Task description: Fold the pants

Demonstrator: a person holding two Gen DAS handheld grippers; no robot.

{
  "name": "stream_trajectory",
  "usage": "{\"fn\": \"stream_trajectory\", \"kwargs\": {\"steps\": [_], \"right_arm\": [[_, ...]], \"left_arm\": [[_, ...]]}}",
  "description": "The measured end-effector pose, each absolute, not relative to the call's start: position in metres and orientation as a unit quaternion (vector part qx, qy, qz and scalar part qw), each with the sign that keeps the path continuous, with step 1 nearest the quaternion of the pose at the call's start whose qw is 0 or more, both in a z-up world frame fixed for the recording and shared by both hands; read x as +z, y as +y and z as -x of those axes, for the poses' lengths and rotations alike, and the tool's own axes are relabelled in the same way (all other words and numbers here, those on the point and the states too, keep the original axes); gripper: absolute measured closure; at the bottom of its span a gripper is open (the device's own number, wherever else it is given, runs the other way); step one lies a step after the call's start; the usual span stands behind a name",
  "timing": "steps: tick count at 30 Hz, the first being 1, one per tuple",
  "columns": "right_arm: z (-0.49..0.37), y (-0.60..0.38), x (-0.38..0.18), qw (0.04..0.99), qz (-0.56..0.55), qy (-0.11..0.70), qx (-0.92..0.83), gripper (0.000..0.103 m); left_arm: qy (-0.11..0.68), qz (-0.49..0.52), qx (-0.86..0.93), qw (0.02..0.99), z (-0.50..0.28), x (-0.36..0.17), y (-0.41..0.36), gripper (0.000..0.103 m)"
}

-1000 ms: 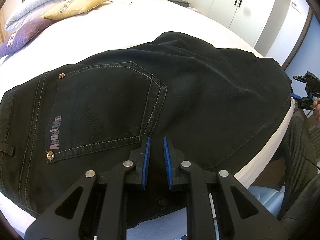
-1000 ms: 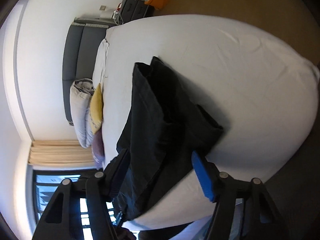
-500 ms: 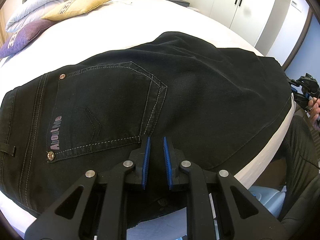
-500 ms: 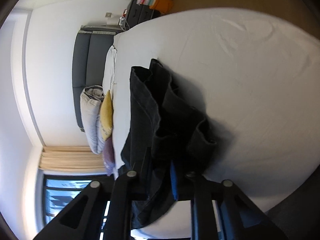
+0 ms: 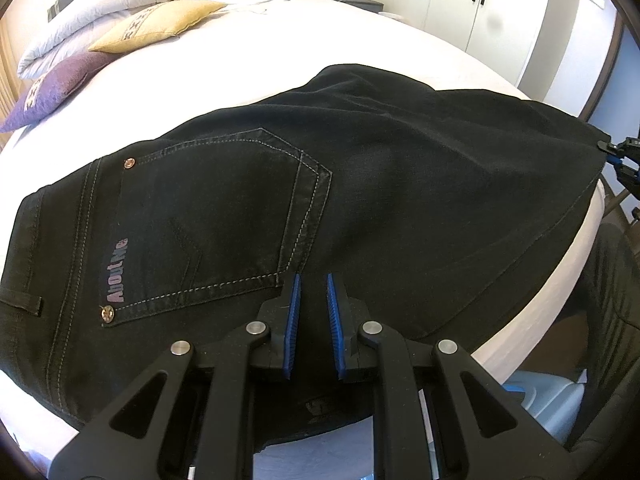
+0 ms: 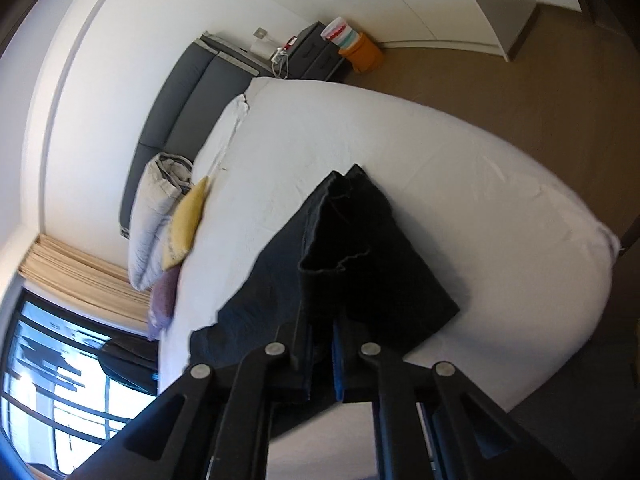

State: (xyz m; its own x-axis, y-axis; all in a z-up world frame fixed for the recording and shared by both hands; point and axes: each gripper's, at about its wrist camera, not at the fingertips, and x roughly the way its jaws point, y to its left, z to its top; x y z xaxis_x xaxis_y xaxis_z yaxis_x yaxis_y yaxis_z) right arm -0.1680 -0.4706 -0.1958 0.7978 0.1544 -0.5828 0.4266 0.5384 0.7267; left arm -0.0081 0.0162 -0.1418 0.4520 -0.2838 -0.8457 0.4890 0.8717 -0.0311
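Black jeans [image 5: 360, 184] lie on the white bed [image 5: 248, 60], back pocket up, waistband to the left. My left gripper [image 5: 312, 280] rests on the seat of the jeans beside the pocket, jaws nearly closed with a narrow gap, pinching the cloth. My right gripper [image 6: 320, 320] is shut on the leg-hem end of the jeans [image 6: 348, 248] and holds it lifted off the bed. It also shows at the far right of the left wrist view [image 5: 622, 160].
White, yellow and purple pillows [image 5: 120, 32] lie at the head of the bed. White wardrobes [image 5: 480, 4] stand behind. A nightstand and an orange bin [image 6: 360, 54] are beside the headboard. A window [image 6: 60, 380] is at the left. Brown floor surrounds the bed.
My right gripper has closed on the leg end of the jeans and lifted it up from the bed. The left gripper has stayed in place.
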Motion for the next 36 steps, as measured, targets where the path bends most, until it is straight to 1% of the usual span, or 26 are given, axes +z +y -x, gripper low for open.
{"fn": "stream_trajectory", "kwargs": {"steps": [3, 5, 7, 10, 13, 15, 17, 19, 21, 22, 23, 26, 31, 36], "right_arm": [[0.165, -0.471, -0.212, 0.809, -0.480, 0.325, -0.100, 0.095], [0.173, -0.475, -0.233, 0.796, -0.494, 0.333, -0.108, 0.096], [0.174, -0.475, -0.240, 0.790, -0.507, 0.327, -0.109, 0.096], [0.175, -0.473, -0.225, 0.801, -0.489, 0.327, -0.113, 0.096], [0.172, -0.466, -0.198, 0.828, -0.439, 0.327, -0.122, 0.096], [0.169, -0.464, -0.192, 0.833, -0.419, 0.333, -0.137, 0.094], [0.170, -0.471, -0.207, 0.813, -0.437, 0.350, -0.160, 0.088], [0.180, -0.479, -0.218, 0.795, -0.464, 0.349, -0.177, 0.086], [0.192, -0.486, -0.209, 0.795, -0.439, 0.348, -0.234, 0.075], [0.199, -0.491, -0.202, 0.792, -0.424, 0.347, -0.270, 0.072], [0.210, -0.500, -0.194, 0.787, -0.420, 0.335, -0.302, 0.071], [0.232, -0.519, -0.175, 0.793, -0.423, 0.301, -0.319, 0.071], [0.223, -0.507, -0.156, 0.831, -0.416, 0.284, -0.237, 0.071], [0.151, -0.454, -0.144, 0.859, -0.403, 0.305, -0.082, 0.071]], "left_arm": [[0.466, -0.122, -0.224, 0.847, 0.009, -0.142, 0.012, 0.089], [0.461, -0.140, -0.221, 0.848, 0.011, -0.142, 0.007, 0.089], [0.458, -0.154, -0.216, 0.848, 0.013, -0.142, 0.004, 0.089], [0.457, -0.160, -0.216, 0.848, 0.012, -0.142, 0.002, 0.089], [0.458, -0.157, -0.221, 0.847, 0.010, -0.142, 0.002, 0.089], [0.455, -0.157, -0.222, 0.848, 0.009, -0.143, 0.002, 0.089], [0.454, -0.155, -0.221, 0.849, 0.008, -0.144, 0.001, 0.089], [0.453, -0.154, -0.223, 0.850, 0.011, -0.144, 0.004, 0.089], [0.453, -0.153, -0.223, 0.850, 0.012, -0.145, 0.007, 0.089], [0.453, -0.154, -0.223, 0.849, 0.015, -0.145, 0.008, 0.089], [0.453, -0.155, -0.222, 0.849, 0.015, -0.145, 0.007, 0.089], [0.453, -0.156, -0.220, 0.850, 0.015, -0.145, 0.006, 0.089], [0.452, -0.159, -0.211, 0.852, 0.017, -0.145, 0.003, 0.089], [0.453, -0.164, -0.205, 0.852, 0.018, -0.145, 0.000, 0.089]]}}
